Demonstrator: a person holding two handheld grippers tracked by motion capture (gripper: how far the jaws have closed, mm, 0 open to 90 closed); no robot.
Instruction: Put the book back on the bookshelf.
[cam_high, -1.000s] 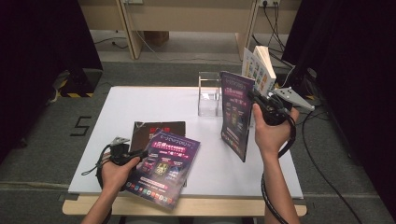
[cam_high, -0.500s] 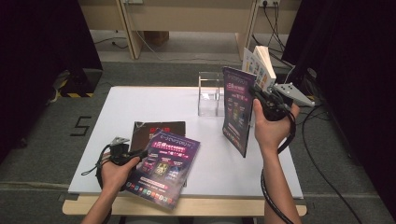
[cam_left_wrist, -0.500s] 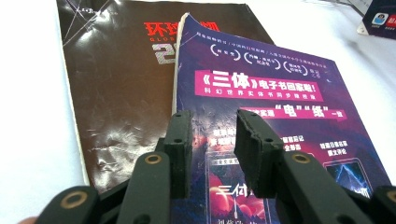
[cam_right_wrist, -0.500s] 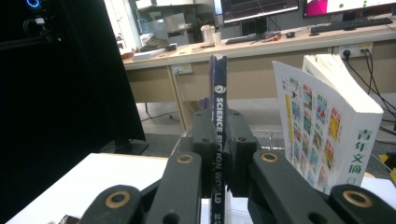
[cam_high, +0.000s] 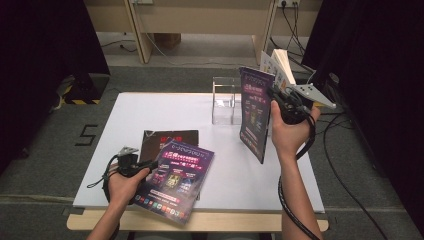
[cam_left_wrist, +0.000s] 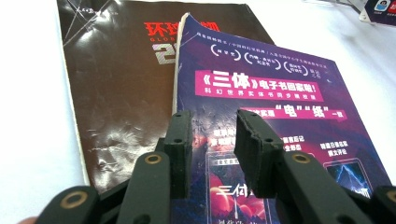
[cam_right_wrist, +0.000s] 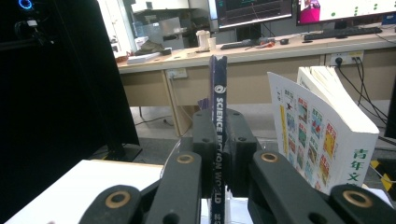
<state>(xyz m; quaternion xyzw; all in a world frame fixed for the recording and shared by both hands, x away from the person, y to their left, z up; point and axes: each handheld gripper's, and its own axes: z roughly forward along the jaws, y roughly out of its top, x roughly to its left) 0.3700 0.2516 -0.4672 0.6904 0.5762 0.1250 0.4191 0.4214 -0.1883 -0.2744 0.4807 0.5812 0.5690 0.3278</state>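
I have the right gripper (cam_high: 278, 100) clamped on the spine of an upright purple magazine (cam_high: 254, 112), held above the right half of the white table (cam_high: 150, 115), just beside the clear acrylic stand (cam_high: 223, 100). In the right gripper view the jaws pinch the spine reading "Science Fiction World" (cam_right_wrist: 218, 140), with a thick white book (cam_right_wrist: 327, 140) standing to its right. My guess is that this magazine goes into the stand, so I would keep it vertical, line its lower edge up with the slot before lowering, and keep clear of the white book behind it.

My left gripper (cam_left_wrist: 210, 140) rests half-open over a second purple magazine (cam_high: 175, 180) lying flat near the front edge, its jaws hovering above the cover without squeezing it. That one overlaps a dark brown magazine (cam_high: 160, 140) underneath.

Compared with a second ago, the upright magazine has shifted slightly toward the stand and sits a little straighter; the left hand and both flat magazines lie as before.
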